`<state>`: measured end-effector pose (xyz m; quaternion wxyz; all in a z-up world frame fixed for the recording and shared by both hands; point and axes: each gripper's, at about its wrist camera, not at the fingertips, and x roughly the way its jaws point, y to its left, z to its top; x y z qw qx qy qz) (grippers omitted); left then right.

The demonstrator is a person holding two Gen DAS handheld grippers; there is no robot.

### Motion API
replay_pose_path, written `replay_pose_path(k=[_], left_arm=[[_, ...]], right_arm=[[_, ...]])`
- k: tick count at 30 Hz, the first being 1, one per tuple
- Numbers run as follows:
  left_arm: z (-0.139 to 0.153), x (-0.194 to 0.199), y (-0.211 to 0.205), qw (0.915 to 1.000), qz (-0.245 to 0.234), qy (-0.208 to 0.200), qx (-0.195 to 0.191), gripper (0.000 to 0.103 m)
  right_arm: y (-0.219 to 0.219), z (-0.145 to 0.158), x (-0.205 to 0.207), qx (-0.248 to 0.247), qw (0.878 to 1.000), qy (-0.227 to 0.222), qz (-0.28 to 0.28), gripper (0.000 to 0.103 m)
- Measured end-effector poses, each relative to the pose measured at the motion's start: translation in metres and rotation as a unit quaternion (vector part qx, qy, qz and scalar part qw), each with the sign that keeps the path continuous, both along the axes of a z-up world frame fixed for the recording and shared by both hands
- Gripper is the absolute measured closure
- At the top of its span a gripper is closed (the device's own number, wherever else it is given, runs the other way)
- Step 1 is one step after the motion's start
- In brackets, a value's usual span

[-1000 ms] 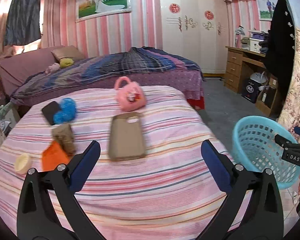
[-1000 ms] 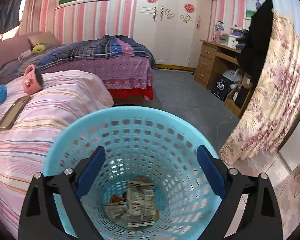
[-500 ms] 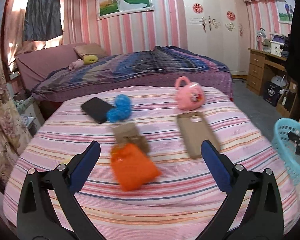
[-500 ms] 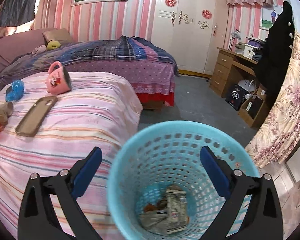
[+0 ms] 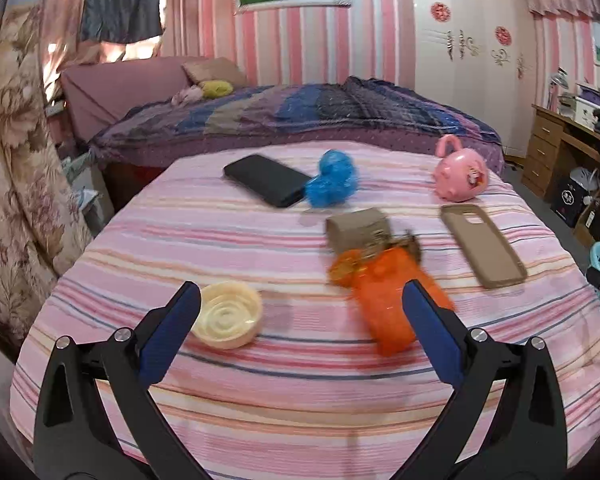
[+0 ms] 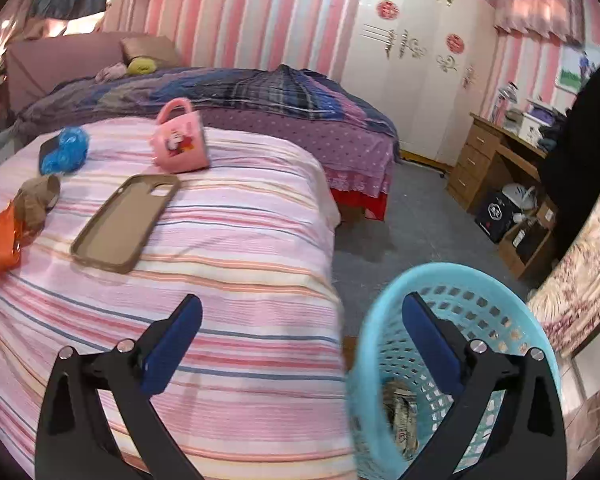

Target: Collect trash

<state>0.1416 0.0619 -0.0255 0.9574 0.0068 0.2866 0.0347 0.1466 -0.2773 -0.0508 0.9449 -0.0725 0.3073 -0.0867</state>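
Note:
On the pink striped bed lie an orange wrapper (image 5: pixel 388 304), a brown crumpled wrapper (image 5: pixel 360 230), a blue plastic bag (image 5: pixel 334 180) and a cream round lid (image 5: pixel 226 314). My left gripper (image 5: pixel 300 304) is open and empty, above the bed's near side, the lid by its left finger and the orange wrapper by its right finger. My right gripper (image 6: pixel 300 316) is open and empty over the bed's right edge. The light blue basket (image 6: pixel 384 320) stands on the floor beside the bed with crumpled trash (image 6: pixel 400 416) inside. The orange wrapper (image 6: pixel 0 244) and blue bag (image 6: pixel 66 150) show at the left.
A black phone (image 5: pixel 266 180), a tan phone case (image 5: pixel 482 244) and a pink mug (image 5: pixel 460 176) lie on the bed. A second bed (image 5: pixel 300 116) is behind it. A wooden desk (image 6: pixel 500 160) and boxes stand at the right. A floral curtain (image 5: pixel 8 160) hangs at the left.
The left gripper has swung left and closer to the trash items; the lid has come into view. The right gripper has swung left from over the basket toward the bed edge. Both stay open.

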Motion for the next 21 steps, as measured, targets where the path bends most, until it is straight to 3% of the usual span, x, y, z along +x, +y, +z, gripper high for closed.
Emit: replay_pose_path(k=[7, 21], left_arm=[[-0.012, 0.005, 0.036, 0.9993, 0.023, 0.031, 0.000, 0.006], [-0.025, 0.009, 0.076, 0.9964, 0.047, 0.071, -0.002, 0.006]], right_arm=[[0.039, -0.002, 0.005, -0.010, 1.000, 0.005, 0.027, 0.005], [0.111, -0.005, 0.009, 0.044, 0.994, 0.017, 0.093, 0.005]])
